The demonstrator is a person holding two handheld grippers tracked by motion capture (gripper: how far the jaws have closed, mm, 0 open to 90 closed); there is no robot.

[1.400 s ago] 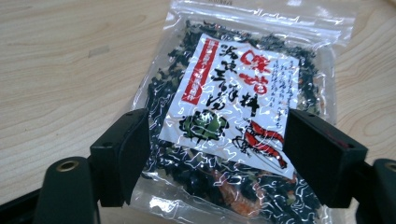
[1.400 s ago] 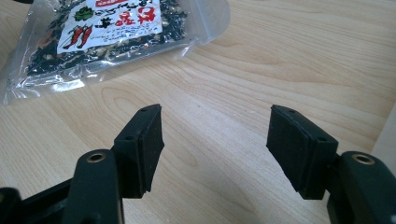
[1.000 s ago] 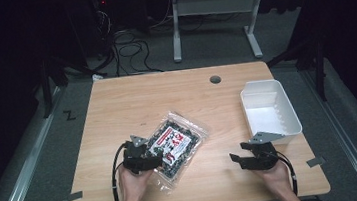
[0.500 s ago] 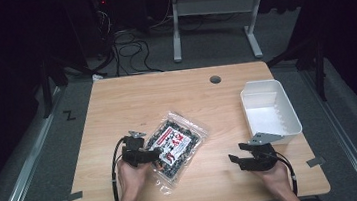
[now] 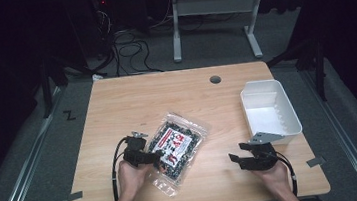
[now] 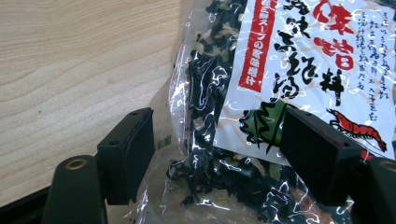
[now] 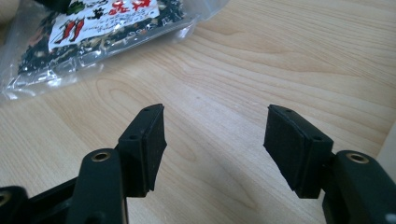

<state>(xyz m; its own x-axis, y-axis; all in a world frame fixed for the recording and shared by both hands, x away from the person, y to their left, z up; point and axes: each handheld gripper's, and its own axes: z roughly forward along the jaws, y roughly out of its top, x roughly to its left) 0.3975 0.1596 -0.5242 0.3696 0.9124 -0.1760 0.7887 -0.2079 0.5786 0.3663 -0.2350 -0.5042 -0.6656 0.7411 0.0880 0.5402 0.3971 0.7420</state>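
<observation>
A clear bag of dark dried seaweed (image 5: 175, 147) with a red and white label lies flat at the table's front middle. My left gripper (image 5: 156, 159) is at the bag's near left edge. In the left gripper view the bag (image 6: 299, 60) runs between the jaws of the left gripper (image 6: 219, 154), which stand open and wide apart on either side of its lower part. My right gripper (image 5: 236, 158) rests low over bare wood at the front right, open with nothing between its jaws (image 7: 215, 144). The bag (image 7: 102, 28) lies ahead and to its left.
A white plastic bin (image 5: 269, 108) stands empty at the table's right edge, just beyond the right gripper. A round cable hole (image 5: 215, 79) sits near the far edge. Cables and desk legs lie on the floor behind the table.
The left gripper has edged slightly further onto the bag's near left edge. The right gripper and the bin have stayed put.
</observation>
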